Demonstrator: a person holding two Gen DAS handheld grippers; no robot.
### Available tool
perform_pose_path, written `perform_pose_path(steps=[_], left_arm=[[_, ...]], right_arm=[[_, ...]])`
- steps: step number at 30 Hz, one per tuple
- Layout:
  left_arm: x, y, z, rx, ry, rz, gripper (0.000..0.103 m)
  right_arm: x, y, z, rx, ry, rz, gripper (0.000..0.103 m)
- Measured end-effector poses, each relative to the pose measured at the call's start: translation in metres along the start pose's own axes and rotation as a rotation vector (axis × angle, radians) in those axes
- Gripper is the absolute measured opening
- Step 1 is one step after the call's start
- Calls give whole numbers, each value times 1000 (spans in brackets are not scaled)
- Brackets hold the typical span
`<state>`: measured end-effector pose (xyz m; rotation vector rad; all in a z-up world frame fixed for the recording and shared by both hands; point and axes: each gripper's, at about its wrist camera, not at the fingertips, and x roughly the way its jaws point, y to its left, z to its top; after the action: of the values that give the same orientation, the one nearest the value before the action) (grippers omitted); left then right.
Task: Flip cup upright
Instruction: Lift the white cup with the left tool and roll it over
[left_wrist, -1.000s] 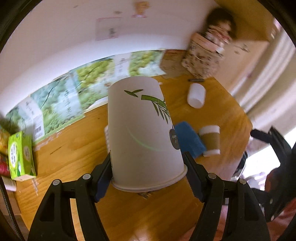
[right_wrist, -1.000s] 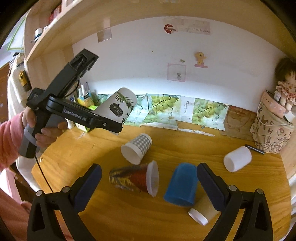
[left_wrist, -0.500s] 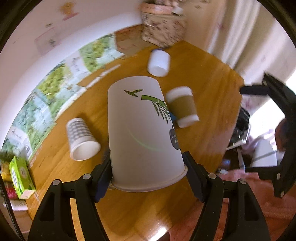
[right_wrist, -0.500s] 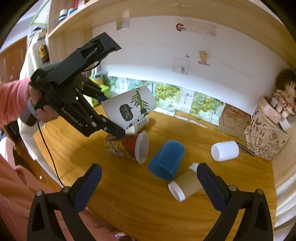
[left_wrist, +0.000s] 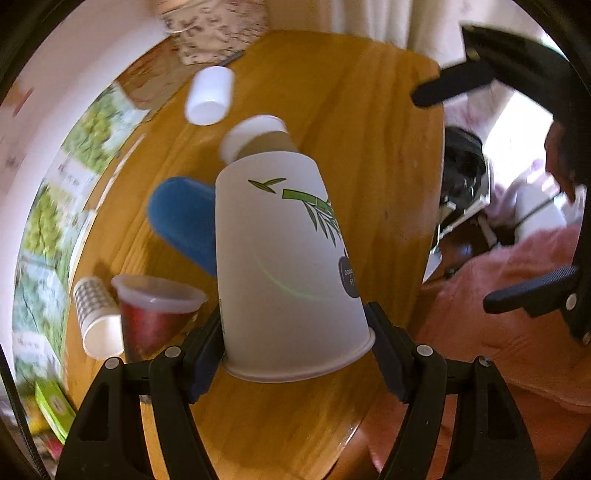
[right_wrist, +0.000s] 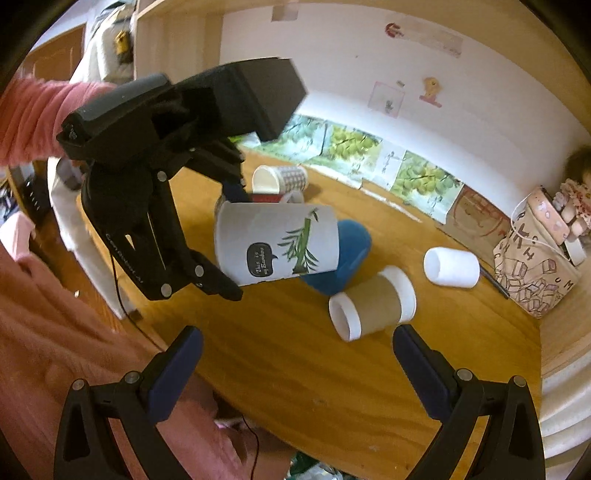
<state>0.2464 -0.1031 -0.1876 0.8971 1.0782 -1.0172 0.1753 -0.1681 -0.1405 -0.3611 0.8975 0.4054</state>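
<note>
Cup (left_wrist: 284, 258) of white paper with bamboo print, held clear above the tabletop (left_wrist: 369, 110) by the left gripper (left_wrist: 295, 332), whose two fingers clamp opposite sides of the wall just behind the rolled rim; in the right wrist view it (right_wrist: 275, 243) lies roughly on its side in the air, mouth toward the gripper body, base pointing out over the other cups. Judged light and empty; thin wall, so it will dent or ovalise under a hard squeeze. The rim bead is the stiffest band and the present hold beside it looks sound. Smooth coated paper may slip during rotation, so moderate, steady pressure seems wise. Right gripper (right_wrist: 295, 369) hangs spread wide with nothing between its fingers, low over the near edge. Count on the tabletop: five loose cups, all appearing to lie on their sides — one blue cup (right_wrist: 351, 254), one sleeved brown cup (right_wrist: 373, 306), one plain white cup (right_wrist: 450, 266), one checked cup (right_wrist: 284, 179), one red cup with clear lid (left_wrist: 155, 314). With the held one, six cups. Also one patterned bag (right_wrist: 532, 266) at the far right
</note>
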Motion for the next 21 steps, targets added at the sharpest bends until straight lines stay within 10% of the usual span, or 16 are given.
perform_pose_path(steps=[21], left_arm=[[48, -47, 13, 262, 200, -66, 76]], right_arm=[[8, -10, -36, -38, 63, 67, 103]])
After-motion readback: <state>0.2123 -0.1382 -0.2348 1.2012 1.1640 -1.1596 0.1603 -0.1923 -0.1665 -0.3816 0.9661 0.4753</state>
